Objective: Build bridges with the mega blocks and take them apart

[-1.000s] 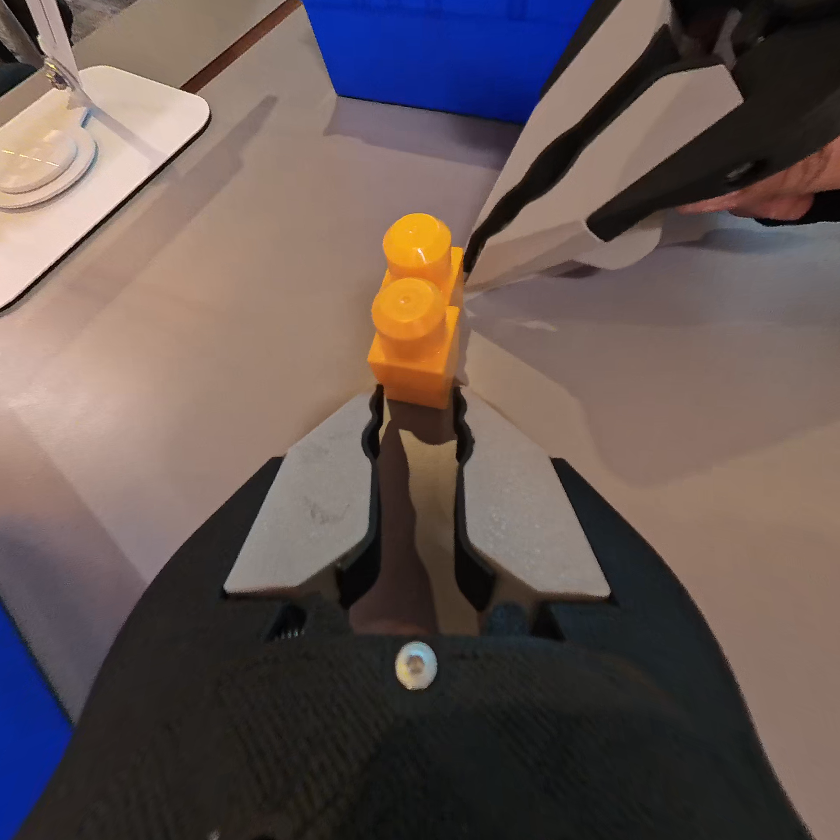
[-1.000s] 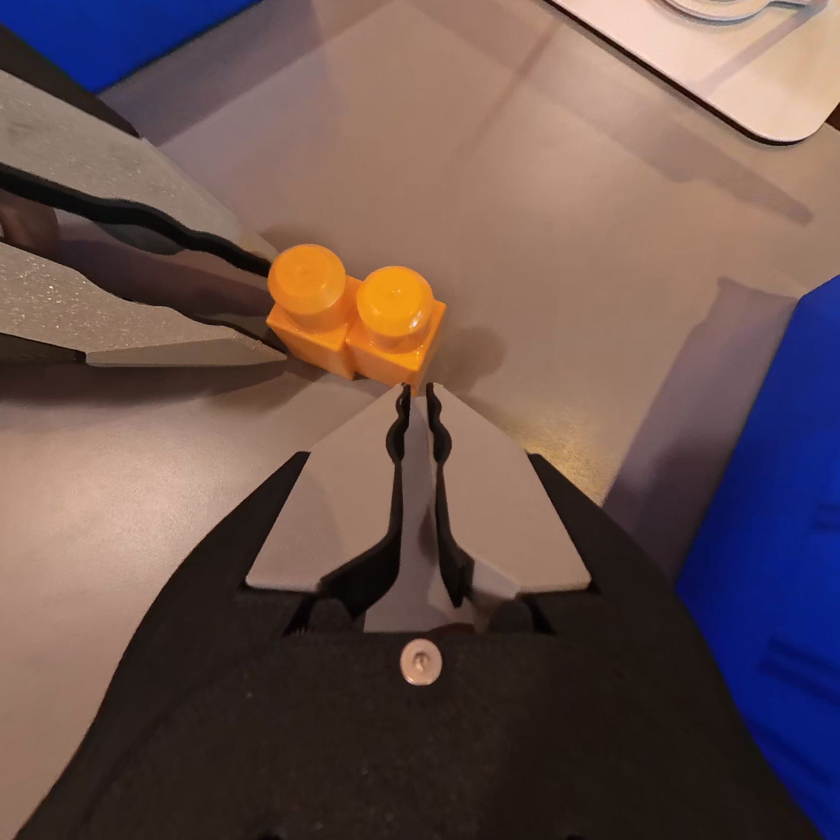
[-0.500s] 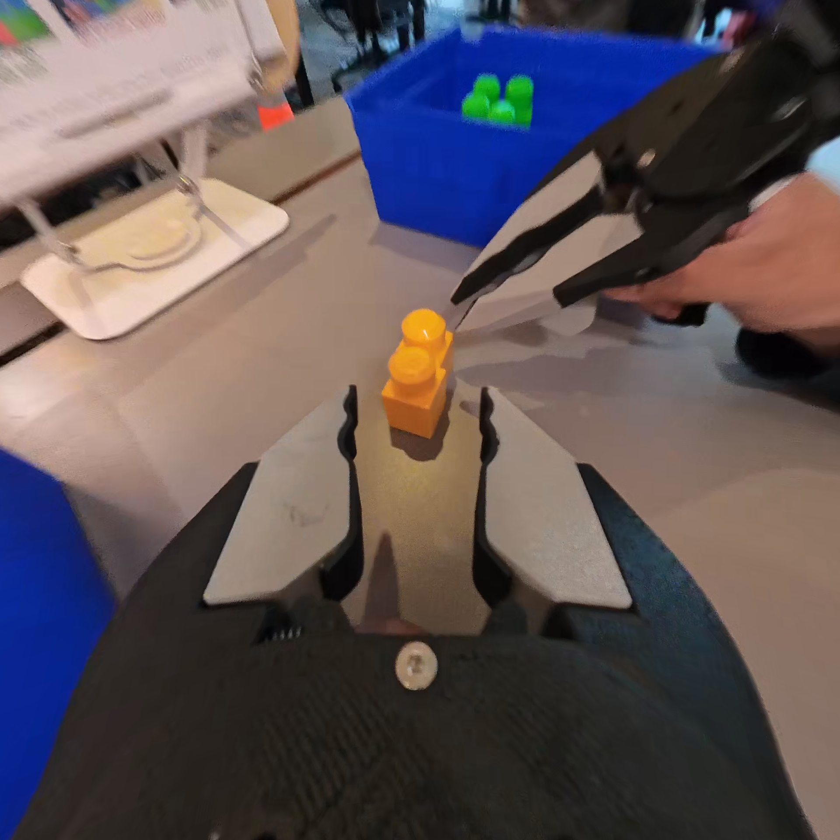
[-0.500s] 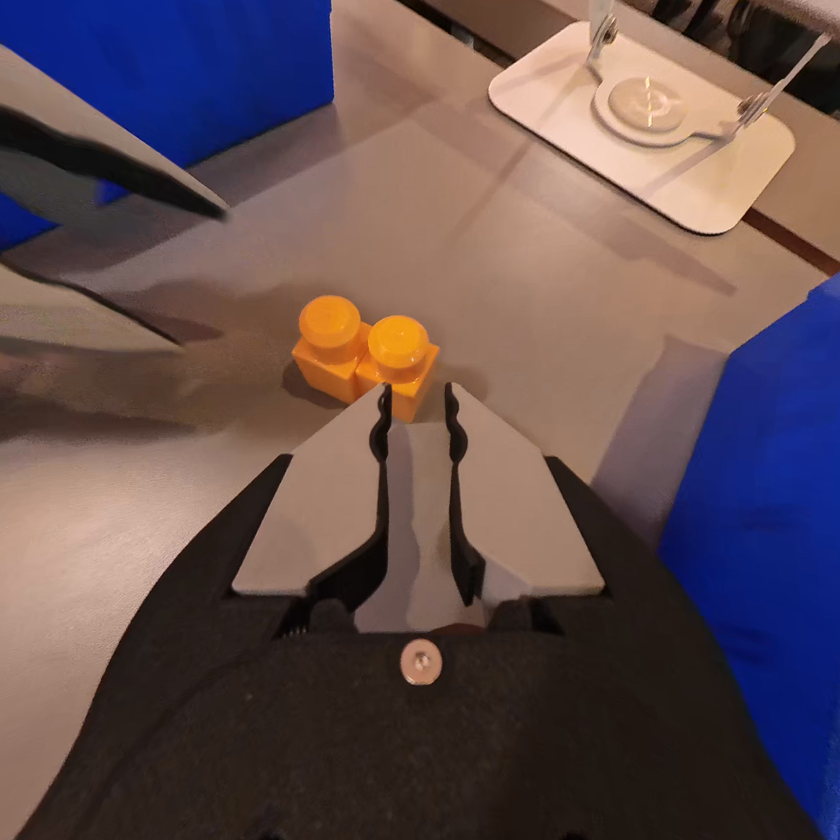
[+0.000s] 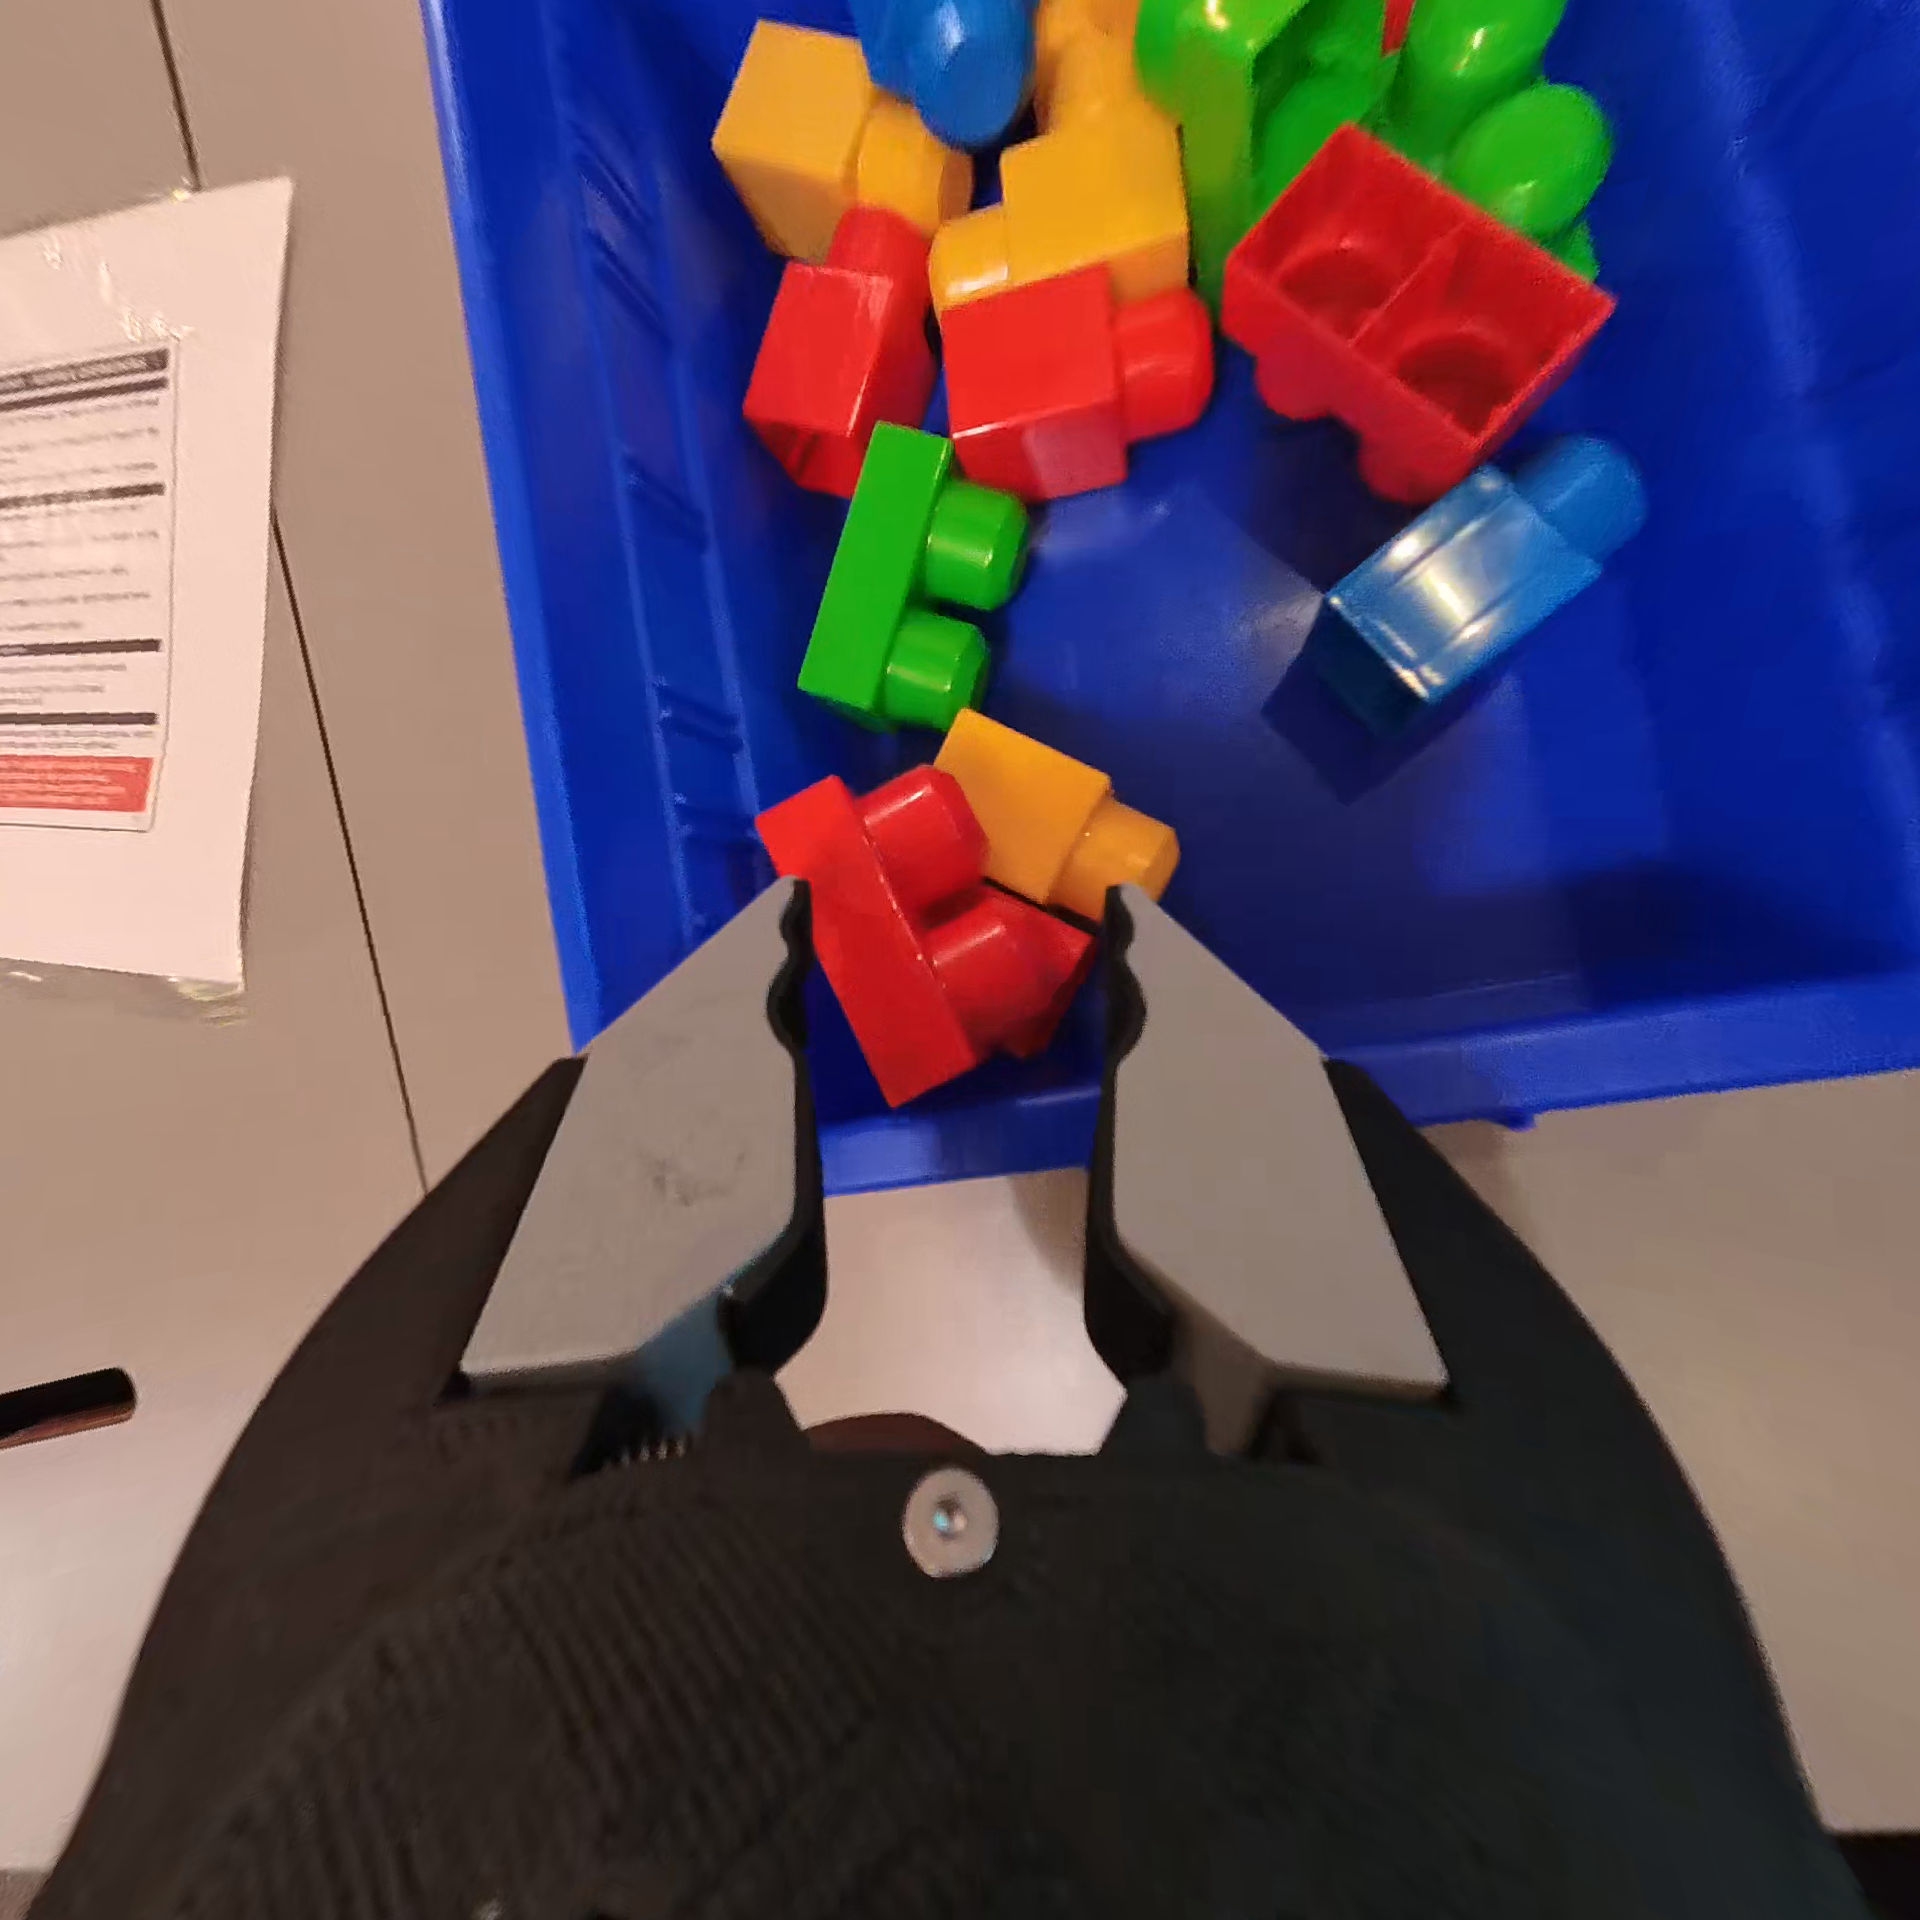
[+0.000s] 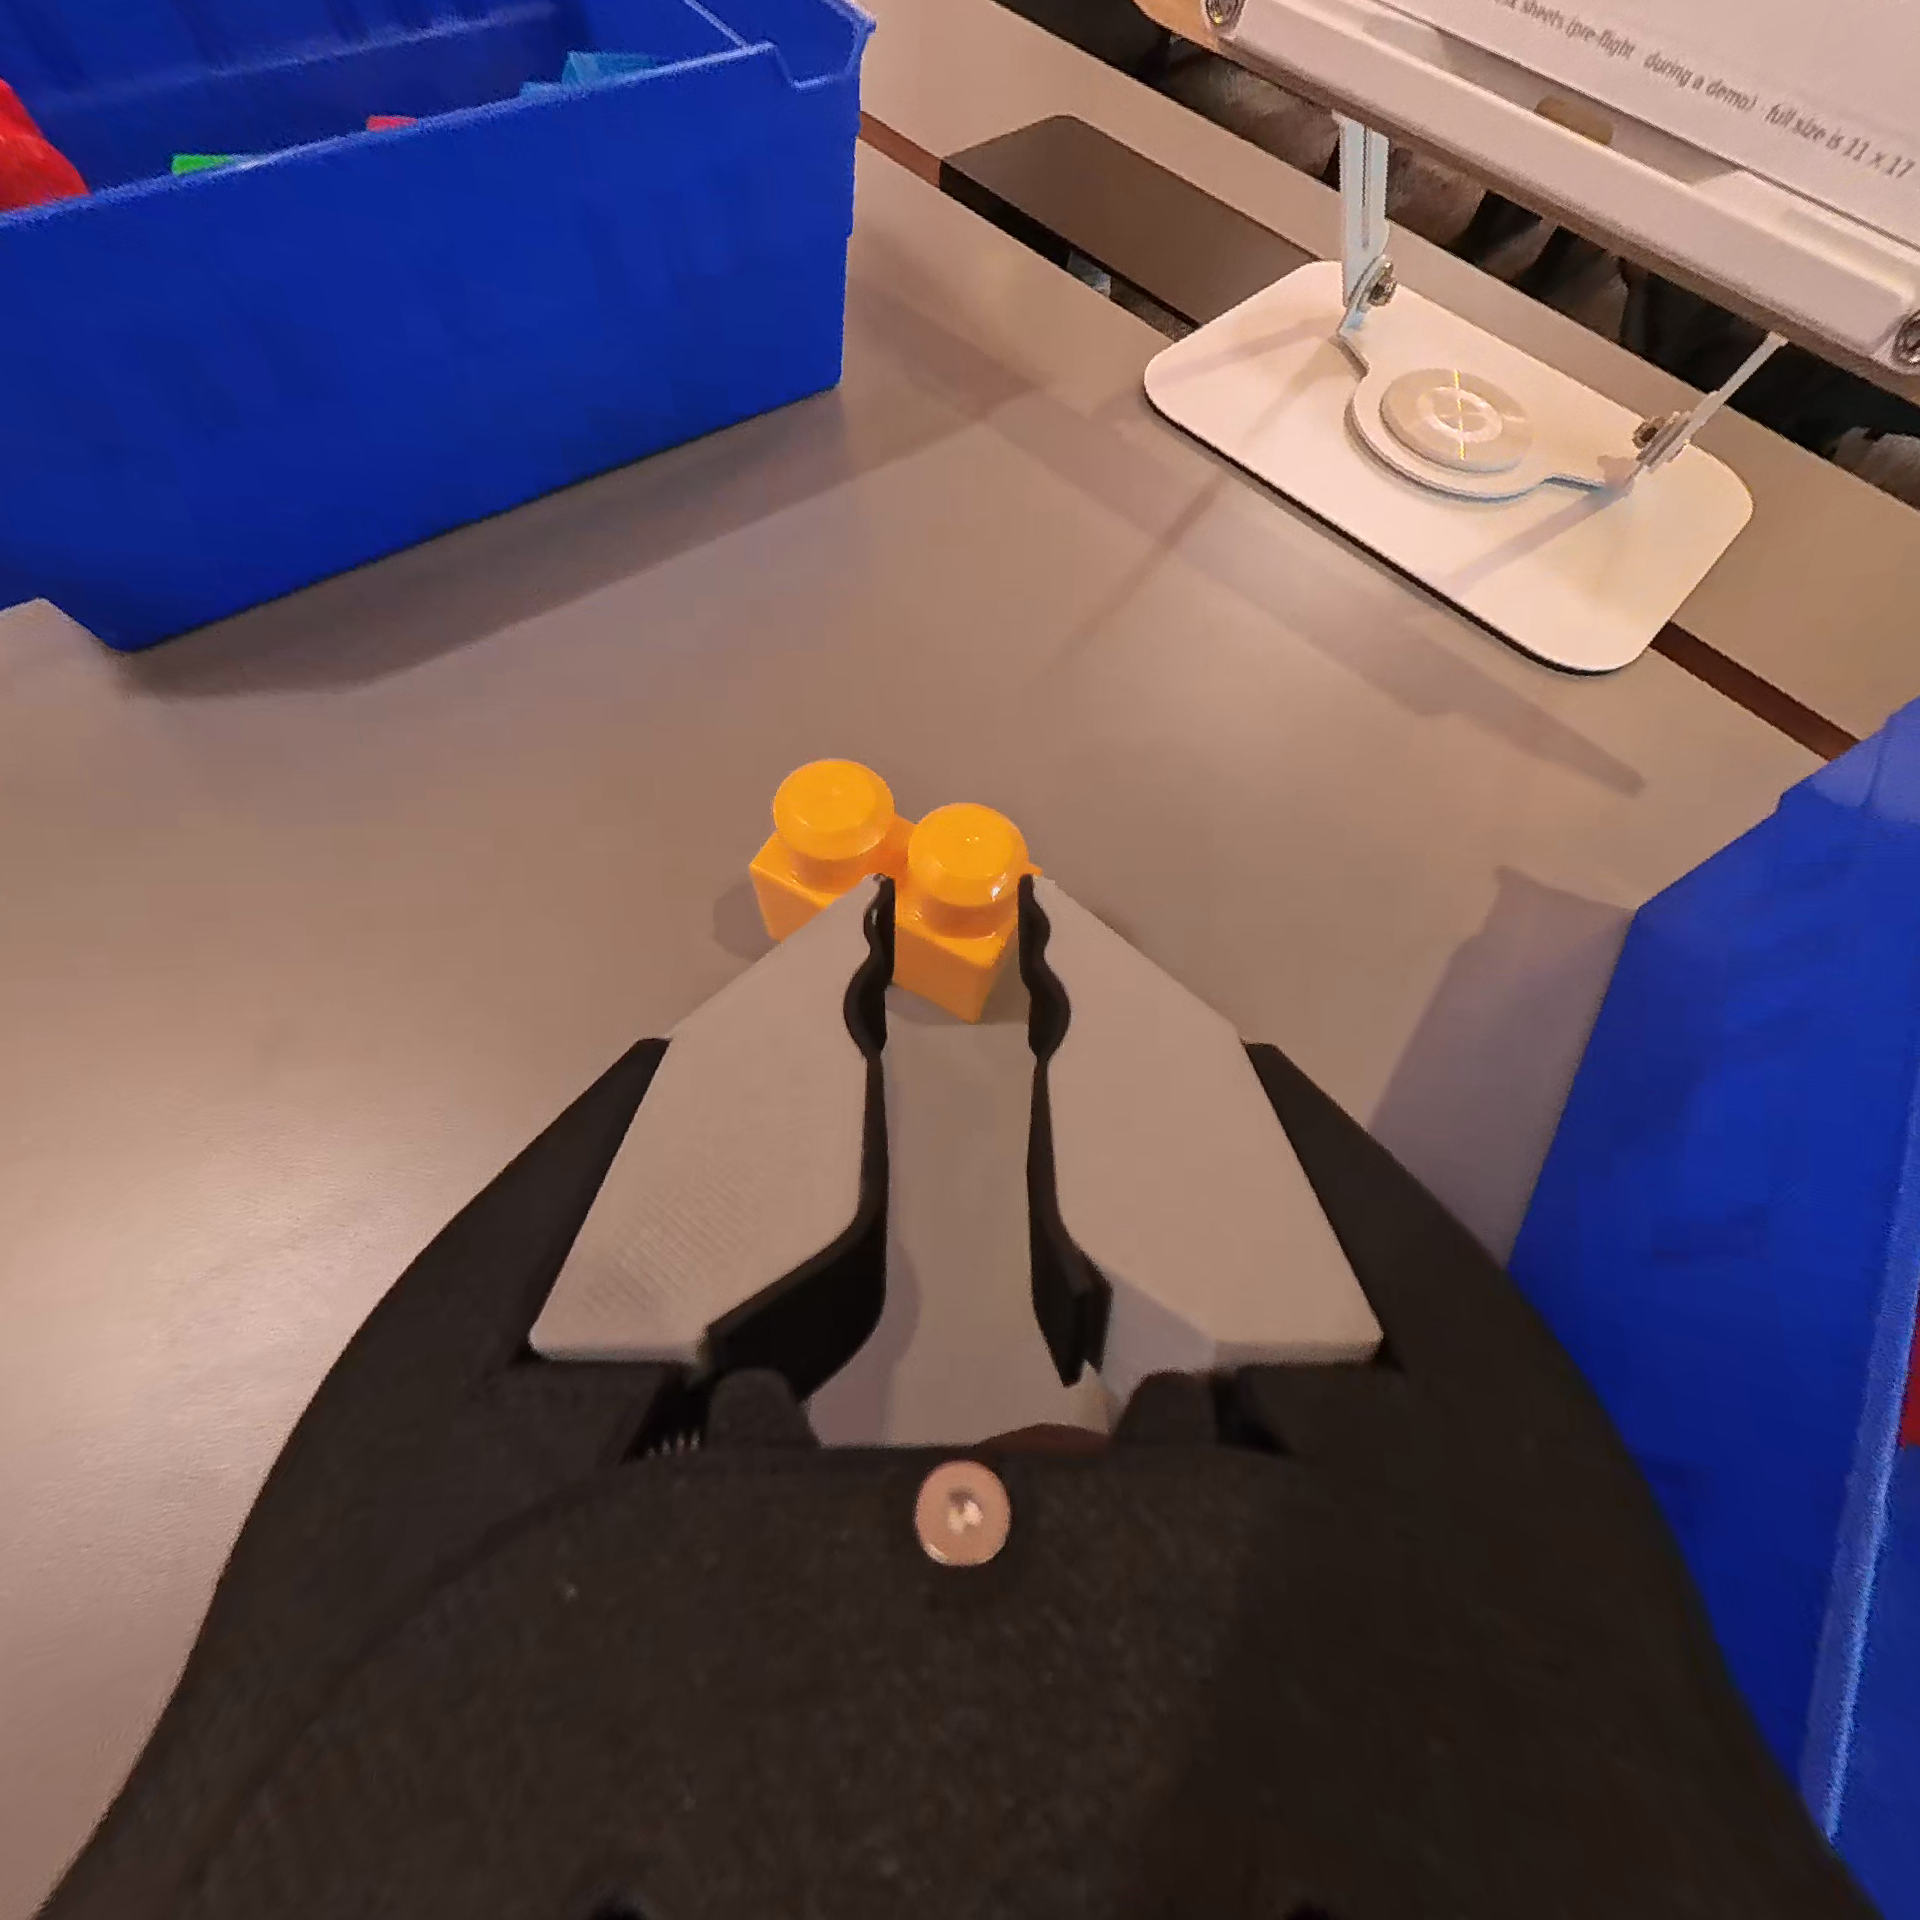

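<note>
On the grey table (image 6: 416, 935) the left gripper (image 5: 951, 914) has swung from the orange block (image 6: 894, 894) to the blue bin (image 5: 582, 520), jaws wide and empty over a red block (image 5: 914, 956), apparently fetching the next piece, while the right gripper (image 6: 951, 883) hangs part-open, holding nothing.

Two blue bins (image 6: 416, 312), one orange block (image 6: 894, 904) on the table, one printed sheet (image 5: 114, 582), one white stand (image 6: 1455, 468).

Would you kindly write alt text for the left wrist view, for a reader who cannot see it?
The left gripper hangs open over a blue bin of bright toy blocks, its fingertips framing a red two-stud block lying on its side beside an orange block. Red, green, yellow and blue blocks fill the far end, and a printed sheet lies on the grey table.
</note>
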